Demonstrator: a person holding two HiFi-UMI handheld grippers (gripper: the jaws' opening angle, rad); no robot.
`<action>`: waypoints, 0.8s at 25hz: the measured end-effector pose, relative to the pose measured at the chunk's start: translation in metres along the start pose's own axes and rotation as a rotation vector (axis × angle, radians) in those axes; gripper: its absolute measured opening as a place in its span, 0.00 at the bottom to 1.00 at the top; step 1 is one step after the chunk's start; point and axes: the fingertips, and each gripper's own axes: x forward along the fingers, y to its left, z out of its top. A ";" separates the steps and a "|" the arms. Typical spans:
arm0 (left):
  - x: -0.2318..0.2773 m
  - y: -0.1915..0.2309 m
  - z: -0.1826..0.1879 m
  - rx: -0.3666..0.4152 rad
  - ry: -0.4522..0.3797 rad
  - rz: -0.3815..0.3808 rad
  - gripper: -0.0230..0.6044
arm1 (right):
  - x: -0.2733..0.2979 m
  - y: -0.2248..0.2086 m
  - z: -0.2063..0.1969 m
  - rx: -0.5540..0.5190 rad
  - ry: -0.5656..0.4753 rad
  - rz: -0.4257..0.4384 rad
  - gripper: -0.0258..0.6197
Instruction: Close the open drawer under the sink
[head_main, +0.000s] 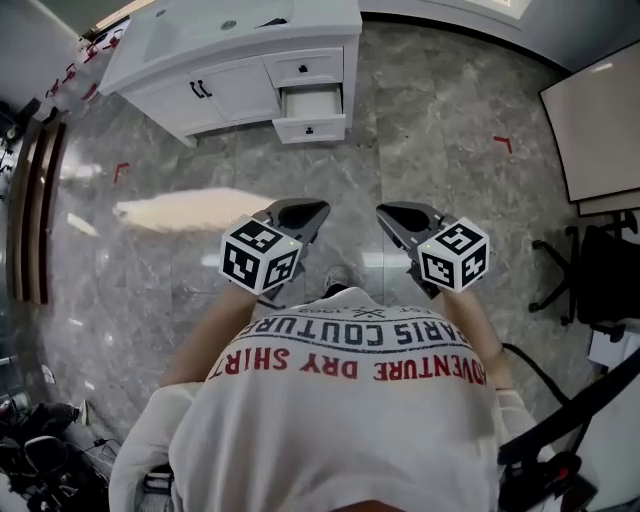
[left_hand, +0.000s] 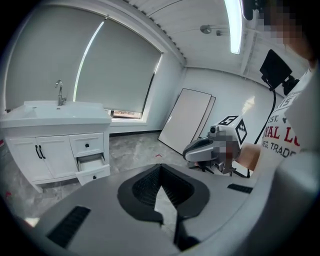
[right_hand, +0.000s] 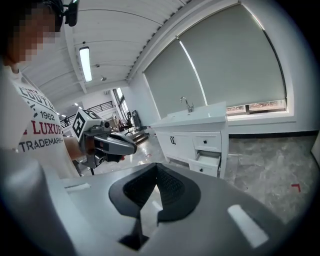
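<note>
The white vanity cabinet (head_main: 230, 85) with the sink stands far ahead across the floor. Its right column has three drawers, and the middle drawer (head_main: 312, 101) is pulled out and looks empty inside. The same open drawer (left_hand: 91, 162) shows in the left gripper view and, as the open drawer (right_hand: 210, 159), in the right gripper view. I hold my left gripper (head_main: 310, 208) and right gripper (head_main: 392, 210) side by side at chest height, well short of the cabinet. Both have their jaws together with nothing between them. The left gripper (left_hand: 160, 166) and right gripper (right_hand: 156, 165) each see the other beside them.
A pale rug-like patch (head_main: 185, 210) lies on the grey marble floor left of centre. A white board (head_main: 595, 120) leans at the right, with a black office chair (head_main: 600, 270) below it. Red tape marks (head_main: 503, 142) dot the floor. Dark steps (head_main: 30, 210) run along the left edge.
</note>
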 end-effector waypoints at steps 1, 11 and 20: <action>0.006 0.017 0.010 -0.004 -0.005 0.002 0.04 | 0.012 -0.011 0.013 -0.010 0.003 0.000 0.04; 0.030 0.112 0.065 -0.048 -0.054 0.023 0.04 | 0.087 -0.068 0.083 -0.055 0.023 0.010 0.04; 0.064 0.163 0.089 -0.079 -0.050 0.092 0.04 | 0.127 -0.122 0.101 -0.054 0.058 0.074 0.04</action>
